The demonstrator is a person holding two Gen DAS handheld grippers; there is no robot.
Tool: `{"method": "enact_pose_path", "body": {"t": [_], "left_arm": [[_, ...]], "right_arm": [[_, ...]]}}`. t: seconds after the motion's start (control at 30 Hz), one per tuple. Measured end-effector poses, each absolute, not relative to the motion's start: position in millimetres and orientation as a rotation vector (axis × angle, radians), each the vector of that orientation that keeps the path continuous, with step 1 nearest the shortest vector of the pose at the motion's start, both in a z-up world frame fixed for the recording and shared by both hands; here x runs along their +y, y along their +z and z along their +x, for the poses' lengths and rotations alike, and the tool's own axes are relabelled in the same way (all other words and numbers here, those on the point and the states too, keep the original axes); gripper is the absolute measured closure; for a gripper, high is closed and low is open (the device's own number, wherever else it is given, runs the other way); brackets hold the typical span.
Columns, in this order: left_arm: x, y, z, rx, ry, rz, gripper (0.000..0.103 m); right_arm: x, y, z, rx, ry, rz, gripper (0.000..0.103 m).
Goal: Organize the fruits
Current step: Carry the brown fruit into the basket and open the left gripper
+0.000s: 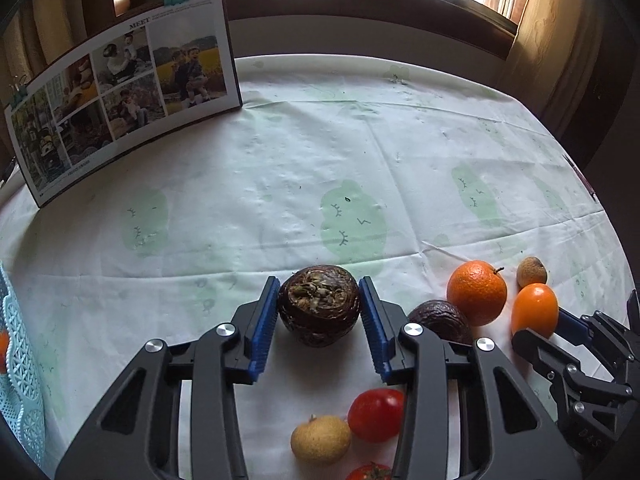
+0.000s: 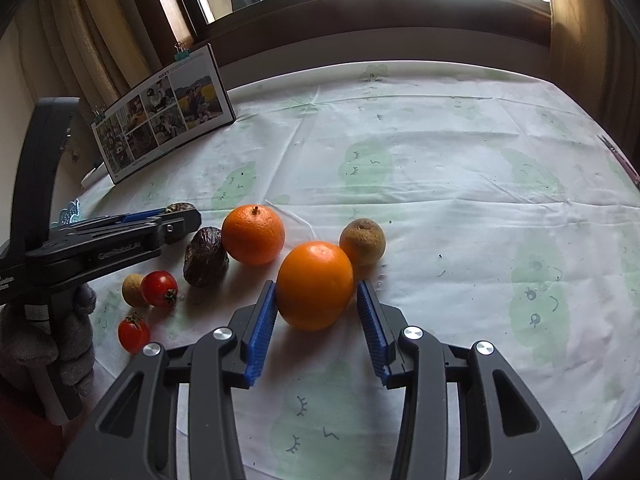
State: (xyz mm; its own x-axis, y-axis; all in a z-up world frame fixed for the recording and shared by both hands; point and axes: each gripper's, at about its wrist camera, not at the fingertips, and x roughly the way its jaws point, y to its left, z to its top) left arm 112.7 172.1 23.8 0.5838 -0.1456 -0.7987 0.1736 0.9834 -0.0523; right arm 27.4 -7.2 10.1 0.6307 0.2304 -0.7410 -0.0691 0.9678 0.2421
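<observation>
Dark wrinkled fruit [image 1: 319,306] on bench [image 1: 280,160], straddled by left gripper [image 1: 319,328], spread, no contact. Right gripper [image 2: 316,330] spread round smooth orange fruit [image 2: 315,285]. Step: pre-grasp. Next: close, lift.

On the desk [image 2: 460,160] covered by a pale printed cloth, a wrinkled dark-brown round fruit [image 1: 319,305] sits between the left claw [image 1: 319,330] fingers. A smooth orange oval fruit [image 2: 315,290] lies between the right claw [image 2: 316,330] fingers, a stemmed round orange [image 2: 253,234] behind-left, a small tan round fruit [image 2: 363,241] just behind-right. A propped photo-collage board [image 1: 120,100] stands far back left.

The photo board [image 1: 120,108] is headed "MEET".
</observation>
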Motion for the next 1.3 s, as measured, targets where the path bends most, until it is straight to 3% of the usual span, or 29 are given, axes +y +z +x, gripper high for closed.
{"method": "enact_pose_path", "body": {"t": [0.87, 1.3], "left_arm": [[287.2, 100.1, 9.3, 0.637, 0.138, -0.059, 0.061], [370.3, 90.6, -26.8, 0.637, 0.331, -0.127, 0.061]], "right_arm": [[-2.8, 10.5, 28.1, 0.875, 0.16, 0.174, 0.061], [-0.3, 23.9, 22.4, 0.834, 0.129, 0.182, 0.062]]}}
